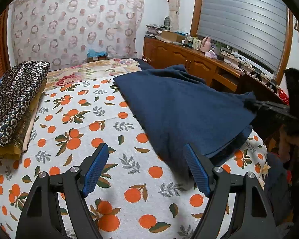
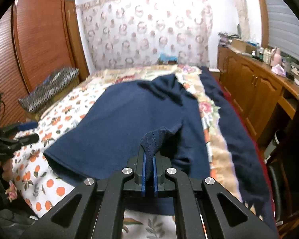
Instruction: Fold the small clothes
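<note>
Right gripper pinches the navy garment's edge, ready to fold it over.

The bed's orange-print sheet [image 1: 79,119] gives a broad flat surface, and the navy garment [image 1: 179,107] lies spread on its right side (knit or fleece, hard to say). The right gripper [image 2: 149,165] is clenched on a bunched corner of it, probably to carry that edge across. The left gripper [image 1: 147,167] hovers spread wide over bare sheet beside the near hem, grasping nothing.

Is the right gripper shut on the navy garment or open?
Shut on it: the right gripper has its blue pads pressed together with a bunched corner of the navy garment pinched between them, lifted off the bed.
</note>
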{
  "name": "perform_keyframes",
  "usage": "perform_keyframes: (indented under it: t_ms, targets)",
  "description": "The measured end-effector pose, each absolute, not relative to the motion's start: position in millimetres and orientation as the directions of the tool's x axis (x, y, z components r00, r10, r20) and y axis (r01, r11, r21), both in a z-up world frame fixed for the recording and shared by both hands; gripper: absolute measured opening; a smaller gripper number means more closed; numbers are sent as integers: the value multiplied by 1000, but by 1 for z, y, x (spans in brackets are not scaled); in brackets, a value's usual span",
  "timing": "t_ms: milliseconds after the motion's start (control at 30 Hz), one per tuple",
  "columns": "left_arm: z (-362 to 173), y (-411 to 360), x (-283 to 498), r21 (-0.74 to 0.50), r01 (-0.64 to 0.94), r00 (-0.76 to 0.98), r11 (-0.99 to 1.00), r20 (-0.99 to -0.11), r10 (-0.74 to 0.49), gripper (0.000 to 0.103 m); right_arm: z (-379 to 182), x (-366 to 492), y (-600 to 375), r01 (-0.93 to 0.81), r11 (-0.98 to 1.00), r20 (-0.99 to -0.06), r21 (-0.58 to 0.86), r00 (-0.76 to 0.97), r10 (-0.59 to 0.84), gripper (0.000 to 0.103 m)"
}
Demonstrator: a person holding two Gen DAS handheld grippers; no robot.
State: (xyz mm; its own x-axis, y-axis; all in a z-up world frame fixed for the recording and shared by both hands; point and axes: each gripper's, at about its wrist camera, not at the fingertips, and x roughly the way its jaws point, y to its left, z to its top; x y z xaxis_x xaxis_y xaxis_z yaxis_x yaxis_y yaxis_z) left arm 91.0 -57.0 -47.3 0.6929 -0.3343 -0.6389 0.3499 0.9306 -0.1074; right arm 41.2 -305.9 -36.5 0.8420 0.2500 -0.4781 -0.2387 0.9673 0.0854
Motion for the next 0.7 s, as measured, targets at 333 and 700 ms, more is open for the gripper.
perform_keyframes:
  t_ms: [333, 700]
  targets:
    - [-52, -72, 92, -108, 379, 669, 919, -654, -352, 79, -52, 13, -325, -205, 976, -520, 73, 827, 213, 5]
    - [-55, -83, 109, -128, 397, 643, 909, -668, -375, 79, -46, 24, -333, -153, 983, -559, 98, 809, 182, 39]
